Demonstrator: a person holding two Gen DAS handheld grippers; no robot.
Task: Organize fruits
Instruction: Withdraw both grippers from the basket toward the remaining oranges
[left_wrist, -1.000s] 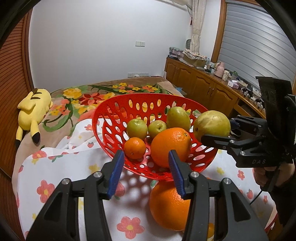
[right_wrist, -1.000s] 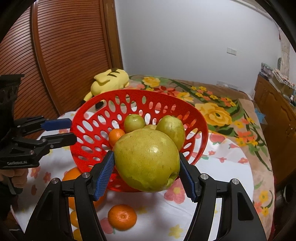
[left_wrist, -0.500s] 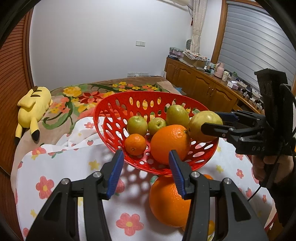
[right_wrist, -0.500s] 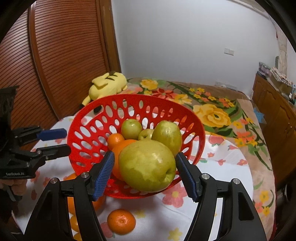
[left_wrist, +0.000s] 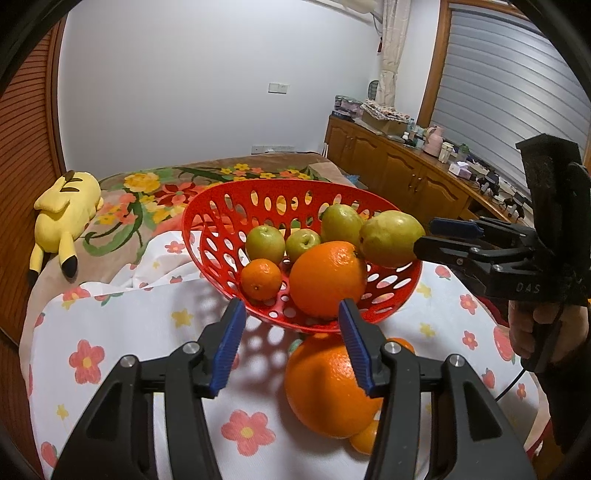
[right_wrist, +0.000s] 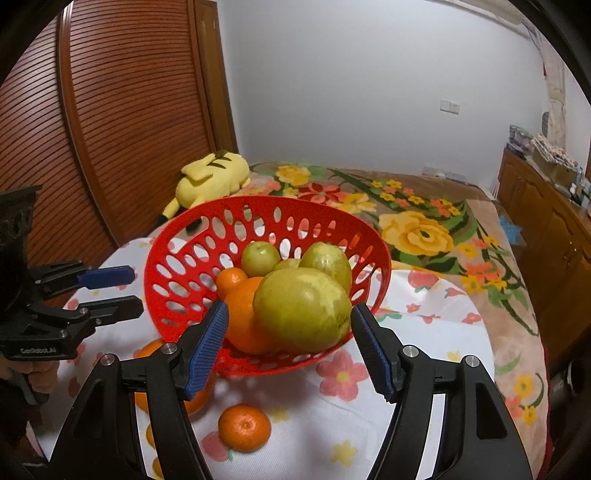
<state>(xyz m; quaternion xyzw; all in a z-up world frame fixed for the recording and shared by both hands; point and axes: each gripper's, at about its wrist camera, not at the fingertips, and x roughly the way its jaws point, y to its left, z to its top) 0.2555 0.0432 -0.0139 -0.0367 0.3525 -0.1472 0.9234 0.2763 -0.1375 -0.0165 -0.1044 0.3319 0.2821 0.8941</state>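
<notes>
Blue ribbed pads line the jaws of my left gripper (left_wrist: 291, 345), which have just been opening a little; they stand apart with nothing between them, hanging above the flowered white cloth (left_wrist: 122, 325). Just past its right pad, a big orange (left_wrist: 325, 387) lies on the cloth in front of the basket, with smaller orange fruit partly hidden behind and below it. From my right wrist view a lone mandarin (right_wrist: 244, 427) sits on the cloth below my right gripper (right_wrist: 290, 341). Those jaws stand wide and do not press on anything; the large yellow-green pear (right_wrist: 303, 309) shows between the pads, but it rests inside the red basket (right_wrist: 177, 258), at its near edge, with a gap on each side.

In the left wrist view my right gripper (left_wrist: 443, 236) comes in from the right, its tips at that same pear (left_wrist: 391, 238); whether they touch it I cannot tell. The basket (left_wrist: 207, 221) also holds a large orange (left_wrist: 328, 278), a small mandarin (left_wrist: 261, 278), two small green apples (left_wrist: 265, 243) and another pear (left_wrist: 341, 223) toward the back.

Beyond the basket, the floral blanket (left_wrist: 147, 195) covers the bed, and a yellow plush toy (left_wrist: 64, 214) lies by the wooden slatted door (right_wrist: 110, 110). Wooden cabinets (left_wrist: 399, 173) run along the far right wall.
</notes>
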